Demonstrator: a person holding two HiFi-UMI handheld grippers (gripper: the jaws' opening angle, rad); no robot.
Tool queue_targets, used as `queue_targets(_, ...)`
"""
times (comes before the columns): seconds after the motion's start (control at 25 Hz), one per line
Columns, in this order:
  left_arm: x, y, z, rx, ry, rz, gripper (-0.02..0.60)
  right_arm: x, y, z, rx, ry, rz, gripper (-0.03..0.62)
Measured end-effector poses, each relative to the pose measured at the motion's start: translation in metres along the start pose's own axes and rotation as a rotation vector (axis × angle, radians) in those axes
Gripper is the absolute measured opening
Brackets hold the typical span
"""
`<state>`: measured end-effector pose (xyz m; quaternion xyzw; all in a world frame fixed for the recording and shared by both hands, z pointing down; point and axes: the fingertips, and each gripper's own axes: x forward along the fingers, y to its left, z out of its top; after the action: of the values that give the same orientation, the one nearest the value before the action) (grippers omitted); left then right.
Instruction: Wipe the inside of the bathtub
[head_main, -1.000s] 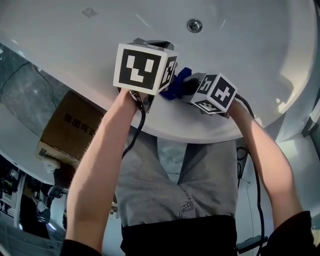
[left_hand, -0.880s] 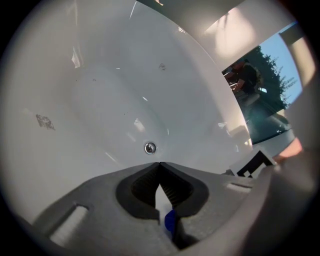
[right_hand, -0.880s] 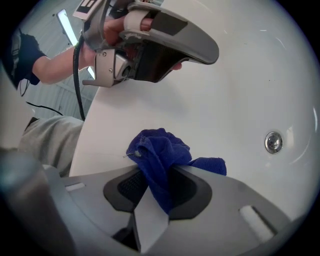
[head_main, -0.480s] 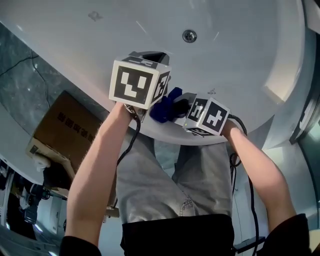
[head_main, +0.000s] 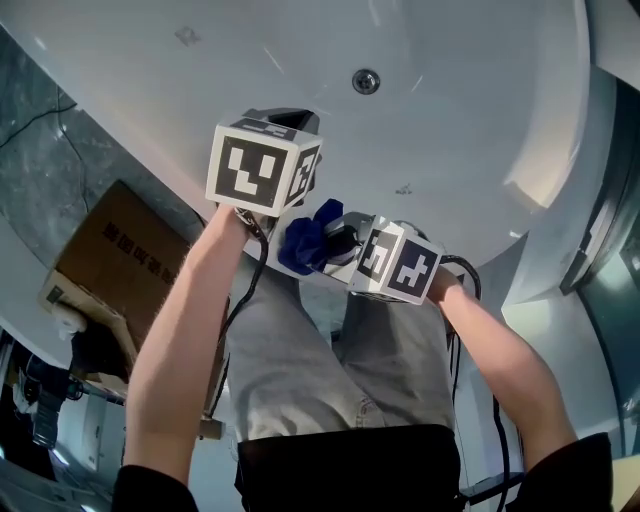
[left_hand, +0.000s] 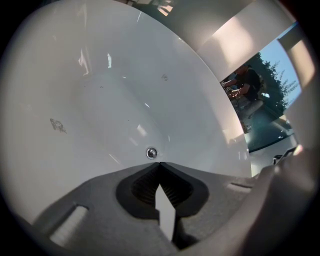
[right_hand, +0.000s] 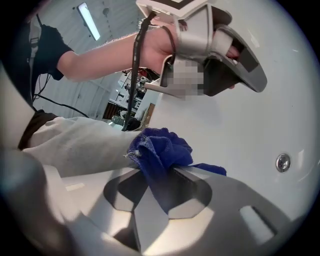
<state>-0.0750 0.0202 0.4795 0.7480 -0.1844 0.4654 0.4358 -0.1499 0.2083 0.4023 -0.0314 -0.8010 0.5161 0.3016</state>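
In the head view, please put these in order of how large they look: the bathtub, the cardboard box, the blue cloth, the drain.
Largest to smallest:
1. bathtub
2. cardboard box, partly out of sight
3. blue cloth, partly hidden
4. drain

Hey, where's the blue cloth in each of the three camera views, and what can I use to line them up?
Head view: the blue cloth sits at centre, over the bathtub rim.
Left gripper view: not in it; the left gripper is shut and empty.
Right gripper view: lower centre, clamped in the right gripper.
Shared landmark: the metal drain, upper centre in the head view, mid-frame in the left gripper view, far right in the right gripper view.
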Motion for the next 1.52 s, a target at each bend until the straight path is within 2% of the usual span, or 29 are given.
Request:
queue_targets(0.32,0.010,-0.002,0.006,-0.025,-0.011,0.008,0.005,-0.013,0.033,0.003,-0.029,-0.014,0.101,0.118)
queue_targets(0.4,0.016,-0.004,0.009,-0.012,-0.005,0.009,0.005,-0.018,0.028,0.002,-0.019,-0.027,0.093,0.118)
queue_targets(0.72,0.026,-0.014,0.013,0.018,0.008,0.020,0.005,-0.053,-0.020,-0.010,0.017,-0.082,-0.068,0.118)
queue_targets(1.0,0.043,-0.015,0.012,0.023,0.033,0.022,0.005,-0.082,-0.078,-0.015,0.048,-0.142,-0.206,0.118)
queue_targets(1.2,0.059,-0.016,0.007,0.056,0.062,0.031,0.005,-0.095,-0.134,-0.020,0.076,-0.157,-0.328,0.118)
queue_targets(1.52,0.086,-0.005,-0.003,0.042,0.097,0.046,0.005,-0.107,-0.209,-0.028,0.101,-0.134,-0.380,0.118)
